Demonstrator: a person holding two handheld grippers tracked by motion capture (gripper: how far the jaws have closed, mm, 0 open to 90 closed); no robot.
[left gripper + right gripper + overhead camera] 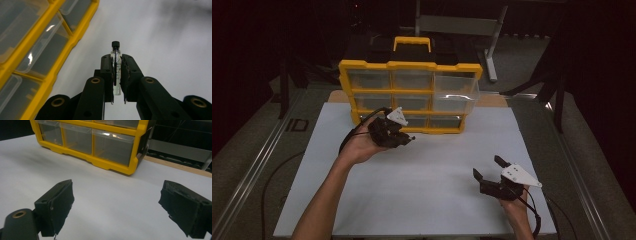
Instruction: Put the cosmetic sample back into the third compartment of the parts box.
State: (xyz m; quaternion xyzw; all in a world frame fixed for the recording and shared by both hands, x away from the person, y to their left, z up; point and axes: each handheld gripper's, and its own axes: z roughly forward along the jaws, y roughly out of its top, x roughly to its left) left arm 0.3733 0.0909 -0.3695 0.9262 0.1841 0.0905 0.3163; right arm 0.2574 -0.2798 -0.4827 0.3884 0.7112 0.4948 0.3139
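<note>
The pick-up looked done: the left gripper (pixel 117 82) was clamped on a small glass vial (pixel 116 67) with a black cap, held above the white table (pixel 437 170) just near of the yellow drawer organizer (pixel 409 95). Stowing it in a drawer seemingly remained. The right gripper (pixel 116 207), at the near right, stood wide open and empty.

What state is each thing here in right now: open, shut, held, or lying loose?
Left gripper: shut on the vial.
Vial: capped, clamped between the jaws, above the table.
Right gripper: open, nothing between its jaws.
Yellow organizer: upright; one right-hand drawer pulled out.
</note>
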